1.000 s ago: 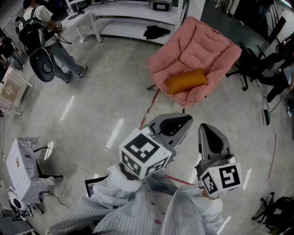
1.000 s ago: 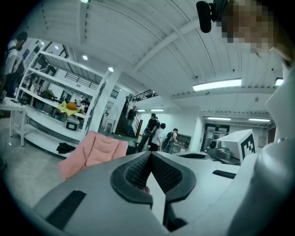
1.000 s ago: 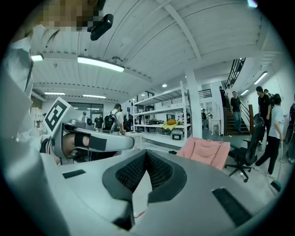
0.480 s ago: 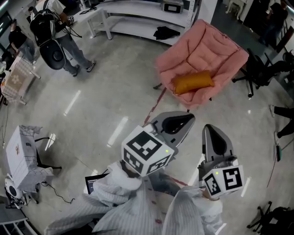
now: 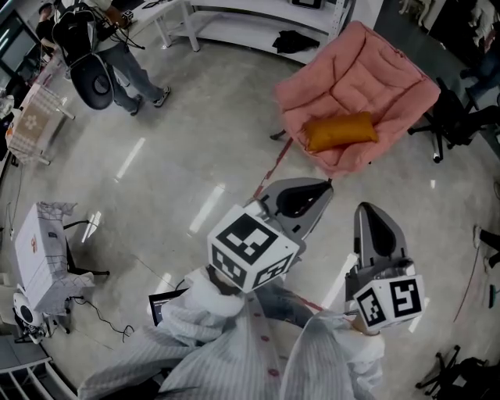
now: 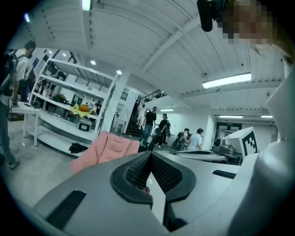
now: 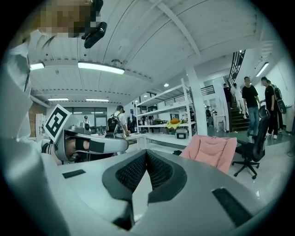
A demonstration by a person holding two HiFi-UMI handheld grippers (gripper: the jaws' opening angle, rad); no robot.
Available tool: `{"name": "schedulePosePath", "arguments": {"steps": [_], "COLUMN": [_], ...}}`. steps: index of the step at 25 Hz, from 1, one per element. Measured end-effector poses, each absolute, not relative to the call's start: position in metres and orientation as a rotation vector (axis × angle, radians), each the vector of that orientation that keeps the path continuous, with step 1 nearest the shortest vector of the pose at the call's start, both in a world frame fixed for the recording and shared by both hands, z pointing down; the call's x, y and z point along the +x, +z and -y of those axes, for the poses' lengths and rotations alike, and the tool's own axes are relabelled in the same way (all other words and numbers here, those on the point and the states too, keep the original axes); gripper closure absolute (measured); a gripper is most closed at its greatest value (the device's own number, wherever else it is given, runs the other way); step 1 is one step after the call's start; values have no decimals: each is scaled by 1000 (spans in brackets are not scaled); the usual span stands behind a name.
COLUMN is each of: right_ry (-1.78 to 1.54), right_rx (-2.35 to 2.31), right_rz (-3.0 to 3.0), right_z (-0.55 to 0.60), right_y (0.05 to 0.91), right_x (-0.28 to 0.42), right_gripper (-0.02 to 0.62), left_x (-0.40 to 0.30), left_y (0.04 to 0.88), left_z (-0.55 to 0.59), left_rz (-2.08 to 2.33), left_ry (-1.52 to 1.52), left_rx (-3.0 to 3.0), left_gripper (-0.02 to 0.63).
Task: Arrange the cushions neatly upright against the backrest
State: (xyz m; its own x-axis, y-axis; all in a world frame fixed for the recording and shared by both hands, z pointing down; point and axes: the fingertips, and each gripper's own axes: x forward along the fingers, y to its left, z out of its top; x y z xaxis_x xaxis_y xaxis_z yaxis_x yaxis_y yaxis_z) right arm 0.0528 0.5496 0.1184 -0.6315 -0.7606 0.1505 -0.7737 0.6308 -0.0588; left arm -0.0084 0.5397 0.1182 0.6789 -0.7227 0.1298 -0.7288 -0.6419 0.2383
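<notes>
An orange bolster cushion (image 5: pixel 340 130) lies flat across the seat of a pink padded chair (image 5: pixel 375 74) at the upper right of the head view. Both grippers are held above the floor, short of the chair and pointing toward it. My left gripper (image 5: pixel 319 189) is shut with nothing between its pads, its tip a little in front of the chair's front edge. My right gripper (image 5: pixel 367 211) is also shut and empty, lower and to the right. The chair (image 6: pixel 105 147) shows beyond the closed left jaws, and the same chair (image 7: pixel 213 151) appears right of the closed right jaws.
White shelving (image 5: pixel 258 23) runs along the far wall with a black item (image 5: pixel 295 41) beneath it. A person with a backpack (image 5: pixel 98 47) stands at the upper left. A black office chair (image 5: pixel 461 117) is right of the pink chair. A covered white box (image 5: pixel 39 250) stands at the left.
The head view has shifted, so the pink chair and cushion sit slightly further right and higher in frame. Both grippers stay shut and have drifted a little lower and rightward.
</notes>
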Motion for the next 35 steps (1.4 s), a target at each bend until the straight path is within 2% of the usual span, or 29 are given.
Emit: {"name": "schedulePosePath", "arguments": {"steps": [23,35], "right_ry": [204,261], "right_rx": [1465,1487], "right_rz": [2582,2527], "right_z": [-317,-252], "right_y": [125,146], "right_x": [-13,0], "right_gripper": [583,583], "left_x": [-95,-88], "left_y": [124,148], "left_z": [-298,-235], "left_rz": [1024,1001], "left_ry": [47,82], "left_rx": [2651,2622], "left_gripper": [595,595]}}
